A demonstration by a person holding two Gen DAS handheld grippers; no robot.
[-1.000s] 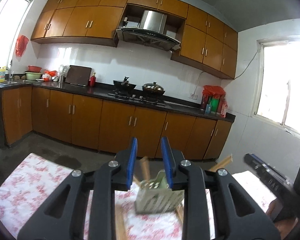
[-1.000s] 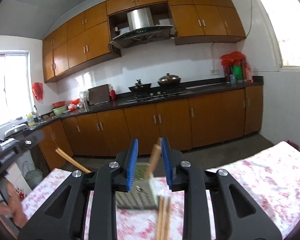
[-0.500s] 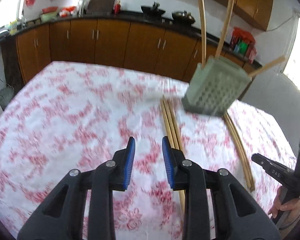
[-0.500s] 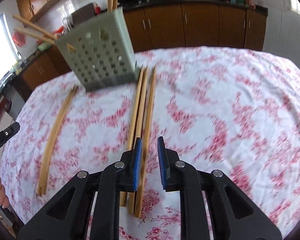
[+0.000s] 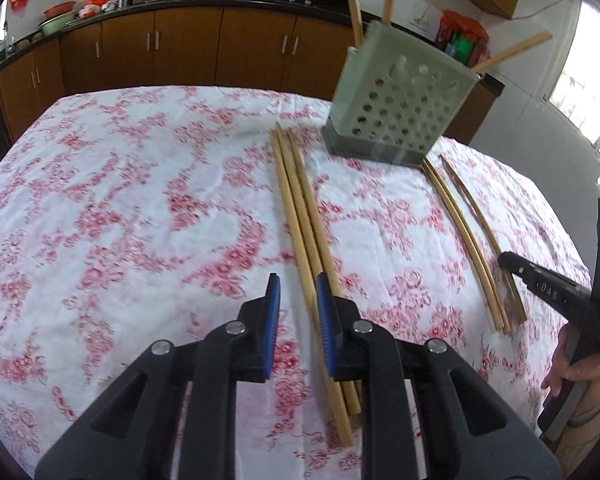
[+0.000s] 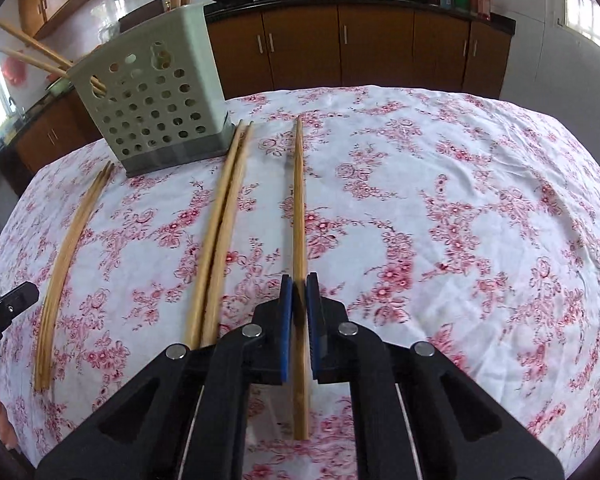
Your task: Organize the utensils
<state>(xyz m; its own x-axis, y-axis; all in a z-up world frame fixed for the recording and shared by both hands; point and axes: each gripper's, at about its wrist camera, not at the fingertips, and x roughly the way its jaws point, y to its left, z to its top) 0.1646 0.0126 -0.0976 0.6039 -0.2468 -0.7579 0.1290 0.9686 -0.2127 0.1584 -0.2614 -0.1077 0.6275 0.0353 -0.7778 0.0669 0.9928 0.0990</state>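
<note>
Both tongs just dropped to the cloth: my right gripper [image 6: 299, 312] has pinched shut on one chopstick [image 6: 298, 200], left gripper [image 5: 297, 314] narrowing, empty – holder [image 6: 156, 100] next

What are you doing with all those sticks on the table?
A person is tidying wooden chopsticks into the green holder on the flowery tablecloth. The right tongs have just been closing and now pinch a single chopstick. The left tongs have been closing too, with one chopstick of the bunch of three between their pads, not yet gripped. More chopsticks wait nearby.
</note>
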